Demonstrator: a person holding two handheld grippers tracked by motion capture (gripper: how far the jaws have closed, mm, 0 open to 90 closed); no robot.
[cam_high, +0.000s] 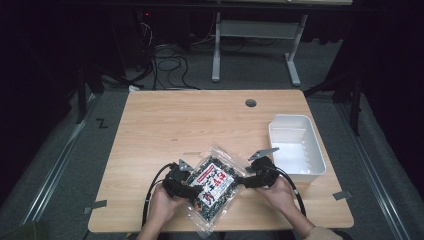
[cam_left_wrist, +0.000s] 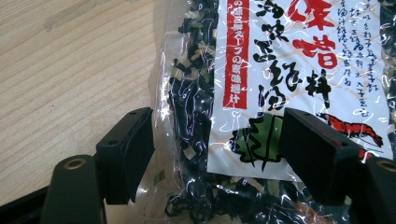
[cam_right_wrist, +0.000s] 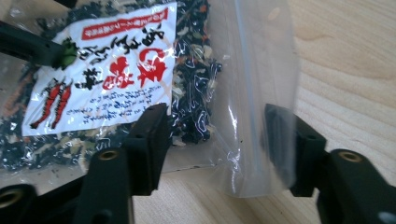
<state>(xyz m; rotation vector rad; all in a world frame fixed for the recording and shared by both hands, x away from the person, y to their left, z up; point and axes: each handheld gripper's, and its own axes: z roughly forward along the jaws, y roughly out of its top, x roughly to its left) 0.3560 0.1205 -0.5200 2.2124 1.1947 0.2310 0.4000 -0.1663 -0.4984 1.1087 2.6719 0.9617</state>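
A clear bag of dark dried flakes (cam_high: 215, 186) with a white label in red and black script lies slanted near the table's front edge, between both hands. My left gripper (cam_high: 186, 184) is at its left side; in the left gripper view its jaws (cam_left_wrist: 215, 140) stand wide apart, the bag (cam_left_wrist: 261, 70) lying between them. One jaw rests by the label's green picture. My right gripper (cam_high: 246, 181) is at the bag's right end. Its jaws (cam_right_wrist: 215, 135) straddle the bag's empty clear flap (cam_right_wrist: 257, 93) without pressing it, and one jaw shows through the film.
A white plastic bin (cam_high: 300, 175) stands empty at the right side of the wooden table (cam_high: 190, 120). A round cable hole (cam_high: 250, 103) sits near the far edge. Beyond the table are cables and a desk frame on grey floor.
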